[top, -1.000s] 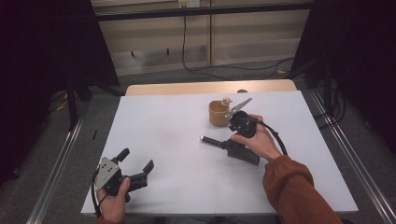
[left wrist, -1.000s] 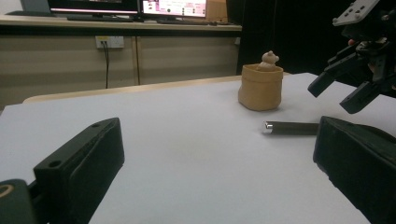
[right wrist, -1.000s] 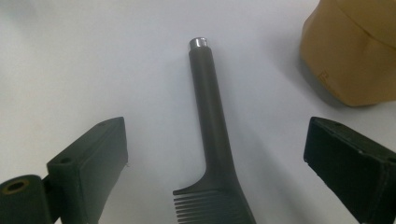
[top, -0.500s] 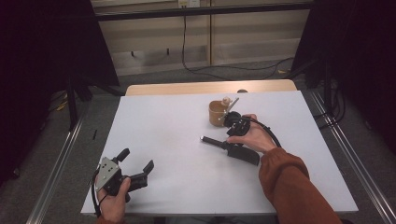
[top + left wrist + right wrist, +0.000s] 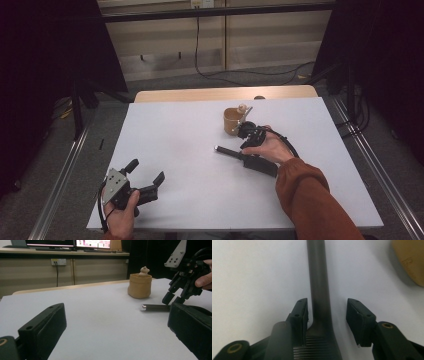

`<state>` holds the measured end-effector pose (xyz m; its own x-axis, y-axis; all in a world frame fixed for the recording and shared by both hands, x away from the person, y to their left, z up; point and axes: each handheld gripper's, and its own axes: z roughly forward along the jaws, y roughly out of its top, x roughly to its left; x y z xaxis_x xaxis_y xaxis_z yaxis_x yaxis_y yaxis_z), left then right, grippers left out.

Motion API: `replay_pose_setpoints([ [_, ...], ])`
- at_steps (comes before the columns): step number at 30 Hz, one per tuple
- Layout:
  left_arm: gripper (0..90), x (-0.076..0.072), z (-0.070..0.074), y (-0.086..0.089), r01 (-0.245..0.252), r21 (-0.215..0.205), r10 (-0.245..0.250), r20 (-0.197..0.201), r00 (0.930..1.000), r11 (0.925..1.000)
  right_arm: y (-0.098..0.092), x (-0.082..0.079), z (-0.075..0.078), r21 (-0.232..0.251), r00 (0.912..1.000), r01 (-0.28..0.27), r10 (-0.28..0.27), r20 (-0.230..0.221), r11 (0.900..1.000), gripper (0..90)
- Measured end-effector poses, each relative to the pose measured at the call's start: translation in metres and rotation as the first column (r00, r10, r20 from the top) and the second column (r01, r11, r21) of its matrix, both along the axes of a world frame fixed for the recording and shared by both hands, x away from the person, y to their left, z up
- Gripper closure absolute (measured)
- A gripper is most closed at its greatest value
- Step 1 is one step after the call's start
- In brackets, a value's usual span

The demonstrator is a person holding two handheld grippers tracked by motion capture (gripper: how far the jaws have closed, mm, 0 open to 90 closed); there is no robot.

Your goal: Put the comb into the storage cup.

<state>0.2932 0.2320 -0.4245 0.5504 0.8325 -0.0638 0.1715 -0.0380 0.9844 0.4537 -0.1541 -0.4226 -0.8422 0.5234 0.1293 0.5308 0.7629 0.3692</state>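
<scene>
The left tongs (image 5: 145, 177) lie low at the near left corner of the white desk (image 5: 175, 150), held in the person's left hand (image 5: 120, 212), their jaws spread wide with nothing between them. In the left gripper view the two black jaws frame bare desk, and everything else lies beyond them.

Farther off and to the right, the right tongs (image 5: 246, 146) point down at a dark tool with a long round shaft (image 5: 227, 151) that lies flat on the desk. The right hand (image 5: 267, 149) grips them from behind, an orange sleeve (image 5: 310, 200) trailing back toward the near edge. Their jaws have just been closing and stand about half open, one on each side of the shaft where it widens into a ribbed handle. In the right gripper view the left pad (image 5: 299, 315) sits just beside the shaft, while the right pad stands clear with a visible gap; the tool is straddled, not clamped. The shaft's metal-tipped end (image 5: 143, 307) runs out ahead of the jaws.

Just beyond the right tongs stands a small tan pot (image 5: 233, 121) with a little figure (image 5: 144, 271) poking out of its top, close to the tool but apart from it.
</scene>
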Motion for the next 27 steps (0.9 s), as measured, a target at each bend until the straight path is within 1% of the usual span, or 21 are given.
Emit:
replay_pose_setpoints([
  [4,2.0,0.0,0.0,0.0,0.0,0.001,0.0,0.0,1.0,1.0,0.003,-0.001,-0.002,-0.007,0.9998,-0.018,0.018,-0.011,1.0,60.4],
  [6,2.0,0.0,0.0,0.0,0.001,0.002,-0.001,0.0,1.0,1.0,0.004,-0.001,-0.003,-0.013,0.9995,-0.028,0.028,-0.012,1.0,65.3],
  [8,2.0,0.0,0.0,0.0,0.001,0.002,-0.001,-0.001,1.0,1.0,0.005,-0.002,-0.004,-0.015,0.9992,-0.038,0.038,-0.011,0.999,66.7],
  [11,2.0,0.0,0.0,0.0,0.0,0.003,0.0,-0.001,1.0,1.0,0.006,-0.003,-0.004,-0.026,0.9993,-0.038,0.038,-0.004,0.999,67.4],
  [12,2.0,0.0,0.0,0.0,0.001,0.002,-0.001,-0.001,1.0,1.0,0.007,-0.004,-0.004,-0.029,0.9995,-0.031,0.031,-0.001,0.999,68.1],
  [14,2.0,0.0,0.0,0.0,0.001,0.003,-0.001,0.0,1.0,1.0,0.007,-0.004,-0.004,-0.041,0.9992,-0.038,0.038,0.009,0.998,70.7],
  [21,2.0,0.001,0.0,0.0,0.005,0.005,-0.005,-0.005,1.0,1.0,0.011,-0.005,-0.004,-0.067,0.9992,-0.033,0.035,0.017,0.997,71.5],
  [27,2.0,0.001,0.0,-0.001,0.007,0.015,-0.006,-0.007,1.0,0.9999,0.01,-0.004,-0.004,-0.062,0.9996,-0.025,0.026,0.007,0.998,72.5],
])
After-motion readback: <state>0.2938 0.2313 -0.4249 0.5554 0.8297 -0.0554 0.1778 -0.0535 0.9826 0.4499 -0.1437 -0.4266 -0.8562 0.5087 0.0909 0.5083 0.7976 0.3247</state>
